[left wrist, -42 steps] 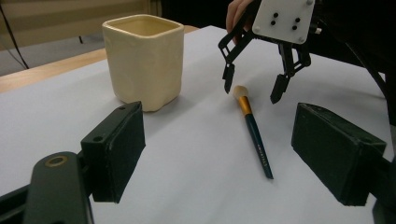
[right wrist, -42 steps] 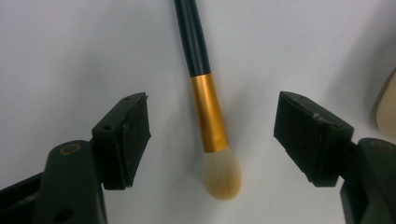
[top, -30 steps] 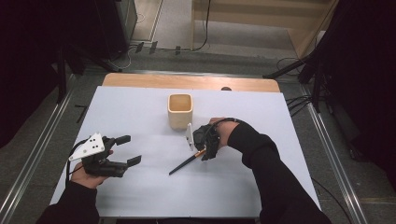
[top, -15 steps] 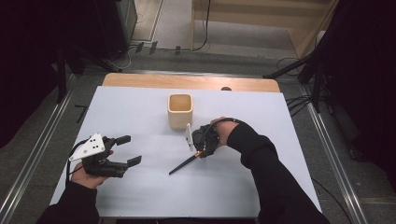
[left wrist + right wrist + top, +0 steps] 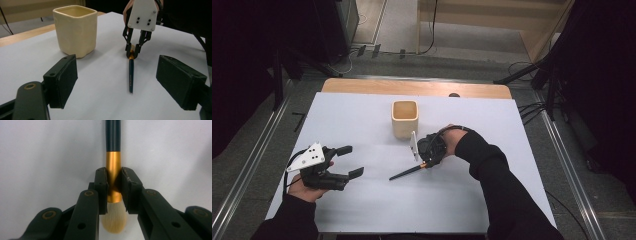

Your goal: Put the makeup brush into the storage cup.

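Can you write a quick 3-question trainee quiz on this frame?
1. True or false: the right claw is shut on the brush's gold ferrule.
2. The left claw is: A) open, holding nothing B) shut on the cup C) shut on the brush.
3. What stands on the white table beyond the brush?

Key: 1 true; 2 A; 3 the cream cup.

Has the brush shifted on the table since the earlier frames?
No. The brush lies at the same spot and angle below the cream cup, as before.
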Demonstrator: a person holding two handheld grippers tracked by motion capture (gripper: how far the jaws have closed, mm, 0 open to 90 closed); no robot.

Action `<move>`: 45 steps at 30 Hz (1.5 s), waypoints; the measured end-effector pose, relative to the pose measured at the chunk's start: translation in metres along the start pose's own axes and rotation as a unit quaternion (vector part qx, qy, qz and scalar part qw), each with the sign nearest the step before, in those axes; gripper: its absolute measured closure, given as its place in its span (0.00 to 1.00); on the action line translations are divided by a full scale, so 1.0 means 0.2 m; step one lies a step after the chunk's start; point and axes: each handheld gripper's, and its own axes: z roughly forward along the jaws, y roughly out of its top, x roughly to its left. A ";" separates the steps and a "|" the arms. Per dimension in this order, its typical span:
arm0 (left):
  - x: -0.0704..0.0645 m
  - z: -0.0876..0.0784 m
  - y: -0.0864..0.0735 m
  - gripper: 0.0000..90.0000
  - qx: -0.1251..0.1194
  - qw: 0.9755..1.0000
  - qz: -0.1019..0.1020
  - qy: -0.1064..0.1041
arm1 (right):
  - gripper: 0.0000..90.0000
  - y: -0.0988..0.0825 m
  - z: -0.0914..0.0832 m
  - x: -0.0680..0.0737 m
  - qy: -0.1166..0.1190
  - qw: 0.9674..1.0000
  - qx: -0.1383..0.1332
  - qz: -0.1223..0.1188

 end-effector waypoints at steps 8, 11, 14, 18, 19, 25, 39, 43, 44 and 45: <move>0.00 0.00 0.00 0.20 -0.001 1.000 0.001 0.000 | 0.86 -0.01 -0.01 0.01 0.000 1.000 0.004 0.006; 0.00 0.00 0.00 0.20 -0.001 1.000 0.001 0.002 | 0.86 -0.02 -0.04 0.02 -0.005 1.000 -0.004 0.011; 0.00 -0.01 0.00 0.20 -0.002 1.000 0.000 0.003 | 0.86 -0.04 -0.08 0.01 -0.010 0.999 -0.019 0.031; 0.00 -0.01 0.00 0.20 -0.004 1.000 -0.005 -0.001 | 0.86 -0.07 -0.15 0.02 -0.007 0.997 -0.045 0.062; 0.00 -0.01 0.00 0.20 -0.003 1.000 -0.006 -0.004 | 0.86 -0.08 -0.16 0.02 -0.002 0.996 -0.046 0.076; 0.00 0.01 0.00 0.20 0.008 1.000 -0.004 -0.011 | 0.86 -0.14 -0.21 0.05 0.005 0.988 -0.086 0.130; -0.01 0.03 0.00 0.19 0.035 0.997 -0.039 -0.050 | 0.86 -0.25 -0.27 0.18 0.001 0.957 -0.184 0.226; -0.01 0.03 0.00 0.19 0.038 0.997 -0.048 -0.055 | 0.86 -0.26 -0.26 0.22 0.010 0.947 -0.211 0.243; -0.01 0.03 0.00 0.19 0.035 0.997 -0.049 -0.058 | 0.86 -0.26 -0.26 0.23 0.005 0.945 -0.215 0.248; -0.01 0.03 0.00 0.19 0.034 0.997 -0.050 -0.057 | 0.86 -0.27 -0.26 0.24 0.006 0.941 -0.221 0.255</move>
